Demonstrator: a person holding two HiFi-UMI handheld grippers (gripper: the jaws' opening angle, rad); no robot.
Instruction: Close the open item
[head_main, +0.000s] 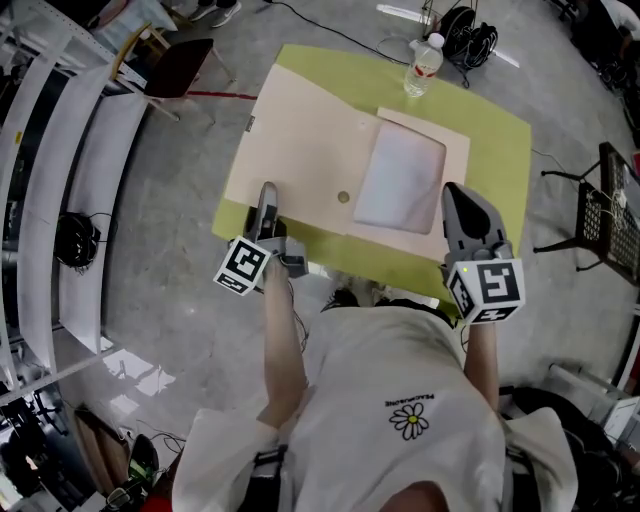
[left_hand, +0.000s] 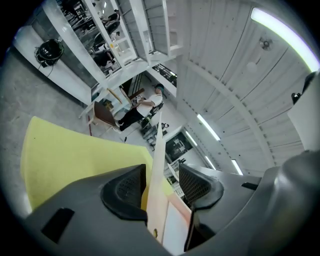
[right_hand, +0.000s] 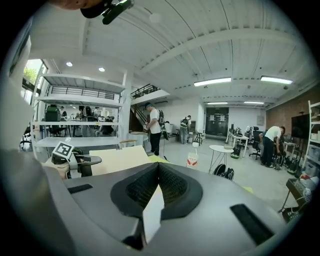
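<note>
Slippage the main hazard: beige cardboard folder (head_main: 300, 150) lying open on yellow-green surface (head_main: 500, 140), left flap (left_hand: 157, 165) loose between parted left gripper (head_main: 268, 197) jaws, right gripper (head_main: 458, 200) clamped on folder's near edge; lifting before pinching loses flap

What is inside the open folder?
A white sheet lies on the right half of the folder, and a small round button sits near the middle. Anything under the sheet is covered.

Near folder (head_main: 300, 150) corner hidden under right claw (head_main: 455, 195).
</note>
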